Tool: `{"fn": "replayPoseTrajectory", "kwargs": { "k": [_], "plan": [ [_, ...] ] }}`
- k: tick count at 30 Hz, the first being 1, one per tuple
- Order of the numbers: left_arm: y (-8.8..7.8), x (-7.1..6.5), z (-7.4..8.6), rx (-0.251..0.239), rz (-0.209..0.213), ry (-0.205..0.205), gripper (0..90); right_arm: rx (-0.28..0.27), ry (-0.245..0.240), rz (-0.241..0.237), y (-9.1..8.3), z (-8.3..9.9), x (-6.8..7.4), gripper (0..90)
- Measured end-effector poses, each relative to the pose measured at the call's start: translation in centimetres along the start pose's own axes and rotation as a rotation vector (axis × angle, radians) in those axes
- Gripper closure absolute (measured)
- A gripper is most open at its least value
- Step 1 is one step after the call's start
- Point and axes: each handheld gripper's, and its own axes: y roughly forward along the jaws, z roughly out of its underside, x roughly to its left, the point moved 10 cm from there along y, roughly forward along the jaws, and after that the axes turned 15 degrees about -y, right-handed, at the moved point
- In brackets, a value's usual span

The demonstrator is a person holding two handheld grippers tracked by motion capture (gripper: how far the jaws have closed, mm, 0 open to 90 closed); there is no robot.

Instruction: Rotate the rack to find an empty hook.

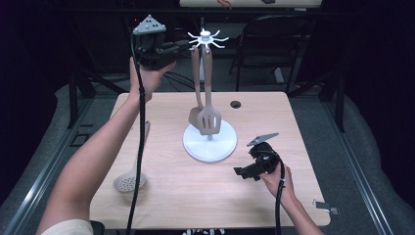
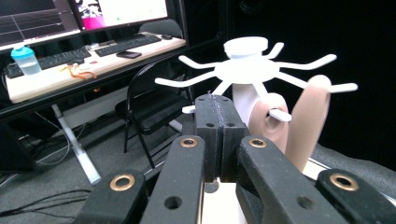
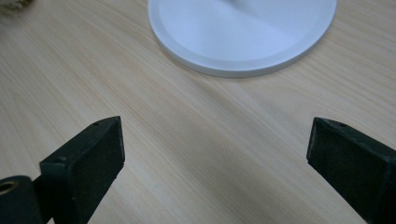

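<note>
High view: a light wood-grain table (image 1: 166, 196) fills the centre of the frame, with grey floor around it and dark surroundings. A white utensil stand (image 1: 209, 143) sits on its round base at the middle of the table; its hook crown (image 1: 206, 38) stands at upper centre. Two tan utensils hang from the hooks, a slotted spatula (image 1: 209, 117) in front and a second utensil (image 1: 196, 93) just behind it. A tan skimmer (image 1: 131, 180) lies flat at the lower left of the table, well apart from the stand. A black folding chair (image 1: 264, 34) stands beyond the table's far edge.

Left gripper (image 1: 188, 45), raised at upper left, sits just beside the hook crown; in the left gripper view its pads (image 2: 219, 116) are pressed together with nothing between them, the crown (image 2: 254, 70) just beyond. That view also shows a desk (image 2: 60, 77) with monitors, keyboards and a bottle at upper left.

Right gripper (image 1: 241, 172) rests low at the lower right of the table, near the stand's base. Right gripper view: jaws spread wide over bare wood, gripping nothing, the base (image 3: 243, 32) ahead.
</note>
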Motion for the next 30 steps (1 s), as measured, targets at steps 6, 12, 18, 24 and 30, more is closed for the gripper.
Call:
{"fn": "replayPoseTrajectory", "kwargs": {
  "k": [6, 12, 18, 24, 30],
  "plan": [
    [0.4, 0.6, -0.2, 0.003, -0.01, -0.009, 90.0, -0.002, 0.001, -0.004, 0.0, 0.0, 0.0, 3.9],
    [-0.7, 0.6, 0.0, -0.023, -0.001, -0.019, 90.0, -0.002, 0.002, -0.004, 0.0, 0.0, 0.0, 4.0],
    [-2.4, -0.3, 0.1, -0.052, 0.027, -0.008, 90.0, -0.003, 0.002, -0.001, 0.0, -0.1, 0.1, 4.0],
    [-3.4, -1.9, 0.2, -0.059, 0.067, 0.017, 90.0, 0.003, 0.003, 0.004, 0.0, -0.1, 0.1, 4.1],
    [-2.8, -2.9, 0.3, -0.039, 0.077, 0.049, 90.0, 0.006, 0.004, 0.008, 0.0, 0.0, 0.1, 4.1]
  ]
}}
